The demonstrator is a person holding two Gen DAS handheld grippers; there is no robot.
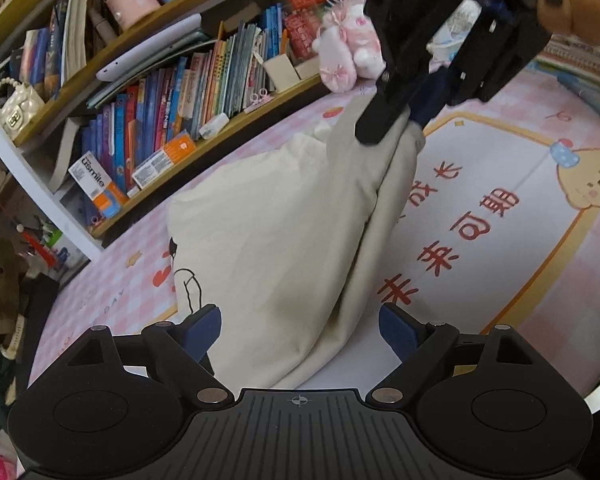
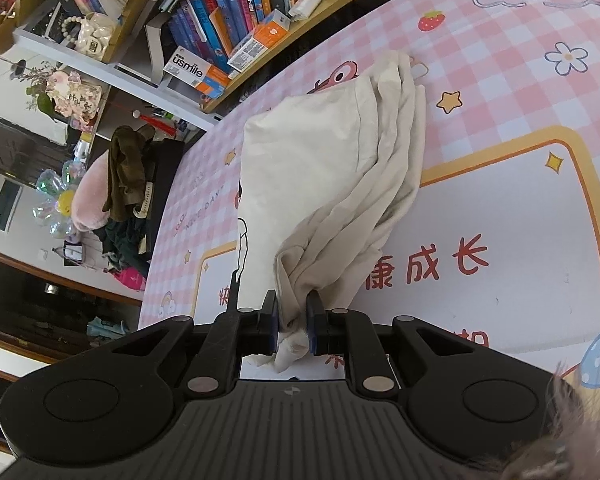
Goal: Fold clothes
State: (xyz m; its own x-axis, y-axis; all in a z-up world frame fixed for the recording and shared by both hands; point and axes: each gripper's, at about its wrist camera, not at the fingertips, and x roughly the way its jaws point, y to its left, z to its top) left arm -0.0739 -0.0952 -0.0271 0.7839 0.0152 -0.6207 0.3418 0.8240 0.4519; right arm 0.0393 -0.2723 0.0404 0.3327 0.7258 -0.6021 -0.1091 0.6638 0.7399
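While your right gripper [image 2: 292, 322] clamps bunched edge of cream garment [image 2: 328, 168], cloth hangs tent-like, far end resting on pink checked mat [image 2: 500, 80], likely lifted to shake flat before fold. Your left gripper [image 1: 300, 330] has jaws wide apart, nothing between pads, poised near low hem, probably for second corner. Readable: "usmile" box [image 2: 192, 70] on shelf; mat print "Every day is a lucky day", red characters "成长".
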